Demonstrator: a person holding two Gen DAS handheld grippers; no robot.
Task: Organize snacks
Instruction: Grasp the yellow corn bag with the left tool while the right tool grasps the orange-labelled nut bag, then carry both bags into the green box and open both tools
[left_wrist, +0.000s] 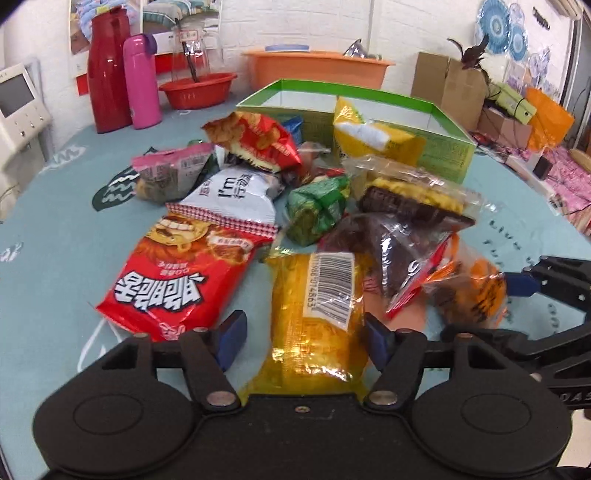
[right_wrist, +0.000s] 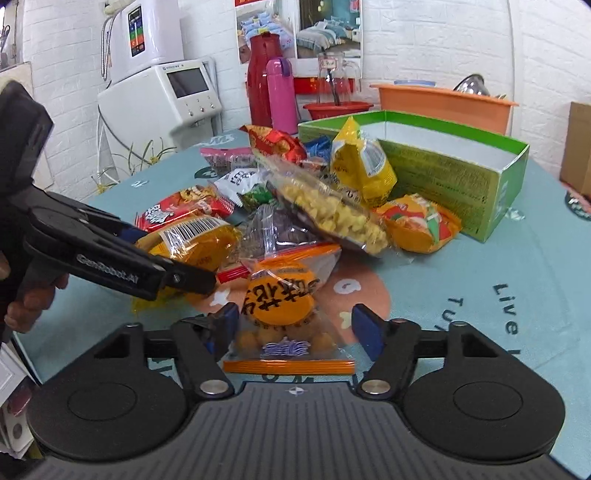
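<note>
A pile of snack packets lies on the teal tablecloth (left_wrist: 55, 258) in front of an open green box (left_wrist: 443, 155) (right_wrist: 461, 184). My left gripper (left_wrist: 304, 339) (right_wrist: 166, 254) straddles a gold packet with a barcode (left_wrist: 314, 314) (right_wrist: 199, 240). Its right pad touches the packet, its left pad stands clear, so it is open. My right gripper (right_wrist: 294, 330) (left_wrist: 491, 310) is open around a clear bag of orange balls (right_wrist: 280, 314) (left_wrist: 472, 295), with a gap at the right pad. A red packet (left_wrist: 177, 280) lies left of the gold one.
A yellow bag (right_wrist: 362, 166) leans on the box, beside a clear bag of yellow puffs (right_wrist: 332, 210) and an orange packet (right_wrist: 421, 225). At the back stand a red flask (left_wrist: 107, 70), a pink bottle (left_wrist: 140, 81), a red basin (left_wrist: 199, 88) and an orange tub (left_wrist: 317, 70).
</note>
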